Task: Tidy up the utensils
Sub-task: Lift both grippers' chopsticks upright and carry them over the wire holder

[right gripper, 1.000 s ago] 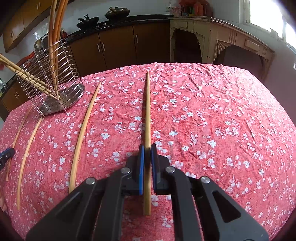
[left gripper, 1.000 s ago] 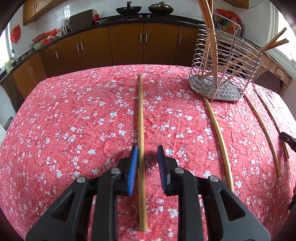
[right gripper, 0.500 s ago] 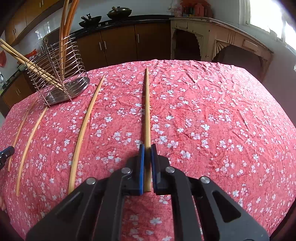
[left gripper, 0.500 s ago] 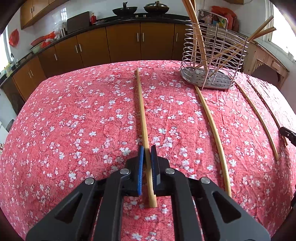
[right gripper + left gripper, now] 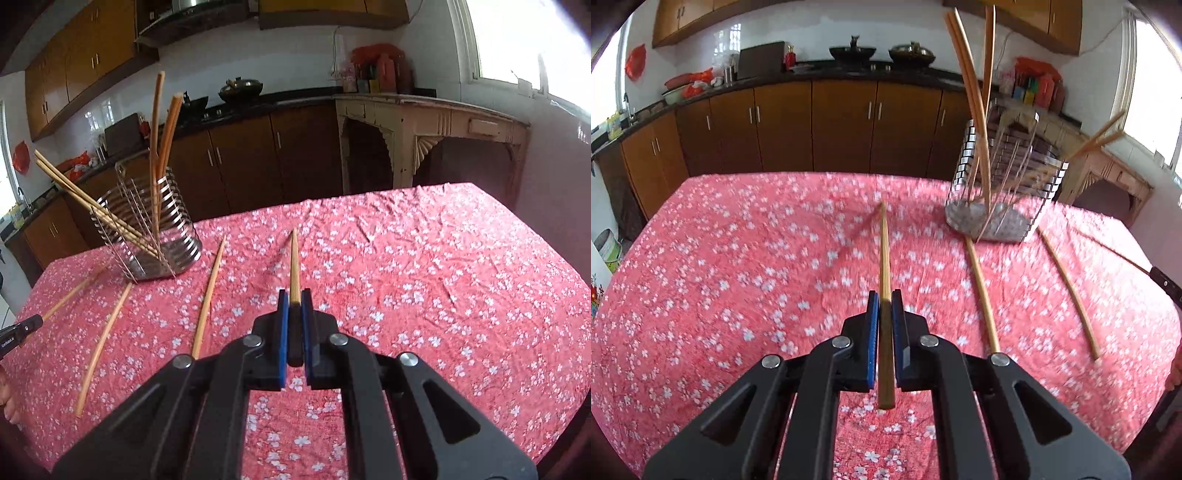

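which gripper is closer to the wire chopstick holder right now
Hard to call; the left gripper seems slightly closer. In its view the wire holder stands ahead to its right. From the right gripper, the holder sits ahead, well off to its left. Each grips a chopstick.

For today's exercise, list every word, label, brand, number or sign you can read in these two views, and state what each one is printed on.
No text reads fully.
Small white lettering on the black left gripper at the edge of the right wrist view: too small and blurred to read.
Labels on the bottles and packets on the counter: too small to read.
Red bottles near the window: no legible label.
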